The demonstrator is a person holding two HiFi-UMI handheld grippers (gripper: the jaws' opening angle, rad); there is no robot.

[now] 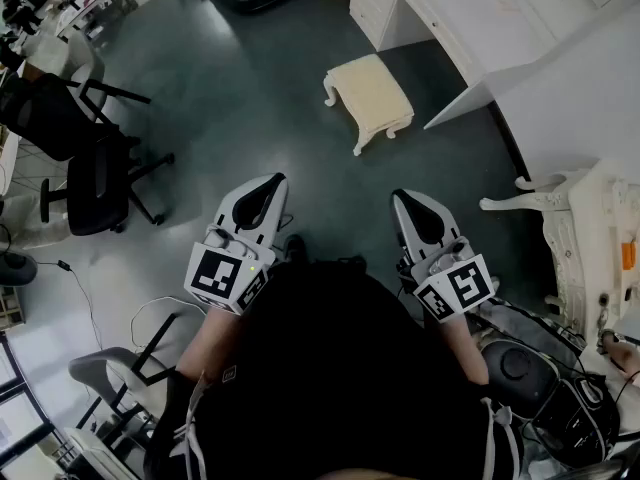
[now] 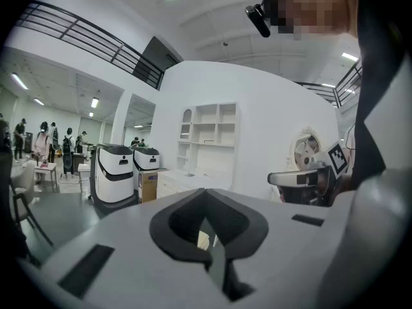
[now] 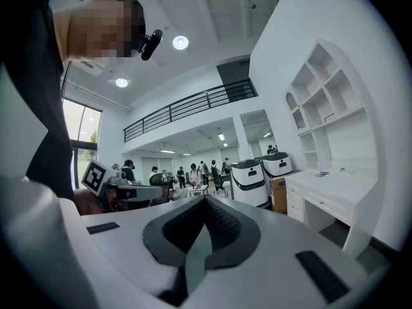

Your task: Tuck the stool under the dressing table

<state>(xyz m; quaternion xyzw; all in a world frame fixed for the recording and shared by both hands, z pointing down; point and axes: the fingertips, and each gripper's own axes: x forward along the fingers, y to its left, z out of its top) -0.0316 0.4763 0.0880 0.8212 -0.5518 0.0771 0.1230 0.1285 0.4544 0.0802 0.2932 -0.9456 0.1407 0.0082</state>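
A cream stool (image 1: pixel 368 96) with curved white legs stands on the dark floor, out in front of the white dressing table (image 1: pixel 470 18) at the upper right. My left gripper (image 1: pixel 272 184) and right gripper (image 1: pixel 403 201) are held side by side close to my body, well short of the stool, both shut and empty. In the left gripper view, the left gripper (image 2: pixel 206 193) points toward the table (image 2: pixel 172 183), and a sliver of the stool (image 2: pixel 203 240) shows through its jaw notch. The right gripper (image 3: pixel 206 201) faces the table's desk top (image 3: pixel 328 195).
Black office chairs (image 1: pixel 90 168) stand to the left. Two white machines (image 2: pixel 119 169) are parked beyond the stool. An ornate white piece of furniture (image 1: pixel 590 218) and a dark bag (image 1: pixel 540 388) are at my right. People stand far off in the hall (image 3: pixel 193 172).
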